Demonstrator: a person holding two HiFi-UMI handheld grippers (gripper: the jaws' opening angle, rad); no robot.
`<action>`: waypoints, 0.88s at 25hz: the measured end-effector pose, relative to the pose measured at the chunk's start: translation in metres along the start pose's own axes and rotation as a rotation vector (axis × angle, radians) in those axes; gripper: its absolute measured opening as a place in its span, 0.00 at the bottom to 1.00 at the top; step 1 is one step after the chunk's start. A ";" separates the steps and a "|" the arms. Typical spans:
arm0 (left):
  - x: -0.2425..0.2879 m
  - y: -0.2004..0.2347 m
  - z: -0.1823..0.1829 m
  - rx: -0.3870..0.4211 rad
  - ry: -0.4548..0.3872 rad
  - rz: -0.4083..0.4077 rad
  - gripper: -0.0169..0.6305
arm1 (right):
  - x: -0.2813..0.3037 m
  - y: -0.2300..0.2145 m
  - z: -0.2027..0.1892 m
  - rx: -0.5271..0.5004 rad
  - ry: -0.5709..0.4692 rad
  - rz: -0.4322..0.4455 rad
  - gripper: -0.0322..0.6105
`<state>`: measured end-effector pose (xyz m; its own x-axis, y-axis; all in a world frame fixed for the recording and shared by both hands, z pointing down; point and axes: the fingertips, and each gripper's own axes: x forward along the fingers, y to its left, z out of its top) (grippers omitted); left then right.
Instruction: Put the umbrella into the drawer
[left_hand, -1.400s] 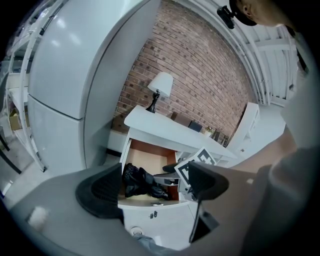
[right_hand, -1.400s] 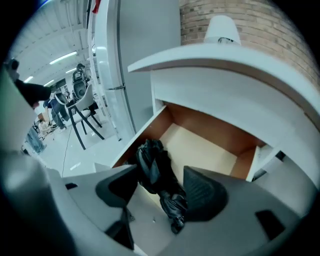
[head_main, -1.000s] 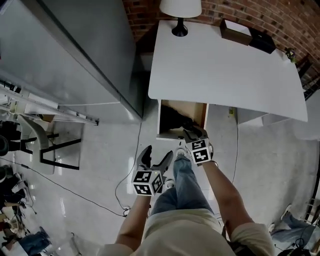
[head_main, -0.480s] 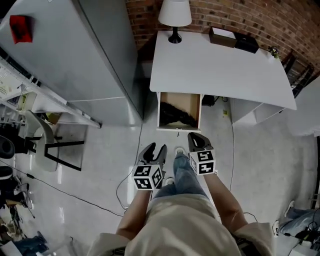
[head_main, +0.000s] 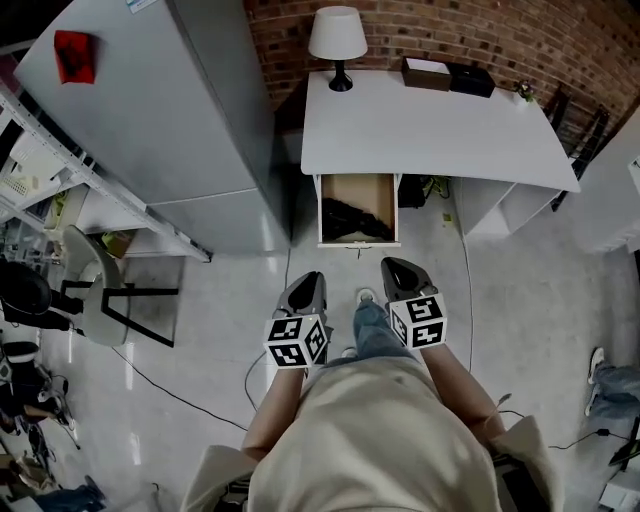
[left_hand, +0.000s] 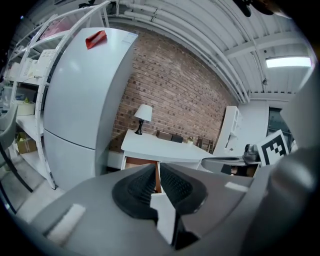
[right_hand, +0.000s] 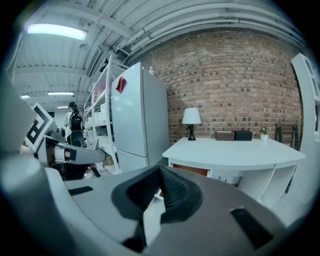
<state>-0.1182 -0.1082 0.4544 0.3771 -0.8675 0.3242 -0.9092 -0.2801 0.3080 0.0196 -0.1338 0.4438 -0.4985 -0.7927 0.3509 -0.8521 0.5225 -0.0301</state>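
Note:
The wooden drawer (head_main: 357, 208) stands pulled out under the white desk (head_main: 430, 130). A dark folded umbrella (head_main: 352, 218) lies inside it. My left gripper (head_main: 306, 290) and right gripper (head_main: 398, 272) hover side by side over the floor, well short of the drawer. Both have just been closing, and the jaws now sit together with nothing between them. Past the left gripper (left_hand: 157, 175) its own view shows the drawer front (left_hand: 131, 162). The right gripper (right_hand: 160, 175) faces the desk (right_hand: 235, 150) and the drawer (right_hand: 190, 170).
A tall grey fridge (head_main: 150, 110) stands left of the desk. On the desk are a lamp (head_main: 336, 40) and two boxes (head_main: 447, 75). A shelf rack (head_main: 60, 170) and a chair (head_main: 90, 300) fill the left side. A cable (head_main: 250, 370) trails on the floor.
Both grippers drew back from the drawer and rose. The left jaws went from wide open to together, and the right jaws closed too. The drawer stays open with the umbrella inside.

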 end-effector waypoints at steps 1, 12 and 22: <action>-0.004 -0.001 0.001 0.003 -0.005 0.002 0.07 | -0.004 0.003 0.003 -0.008 -0.006 0.007 0.05; -0.022 -0.012 0.005 0.076 -0.023 -0.014 0.05 | -0.031 0.016 0.012 0.011 -0.046 0.024 0.05; -0.021 -0.014 0.008 0.070 -0.033 -0.025 0.05 | -0.035 0.021 0.023 -0.029 -0.078 0.028 0.05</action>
<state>-0.1153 -0.0890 0.4365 0.3946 -0.8728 0.2873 -0.9103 -0.3286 0.2519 0.0152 -0.1025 0.4098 -0.5339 -0.7992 0.2762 -0.8333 0.5527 -0.0114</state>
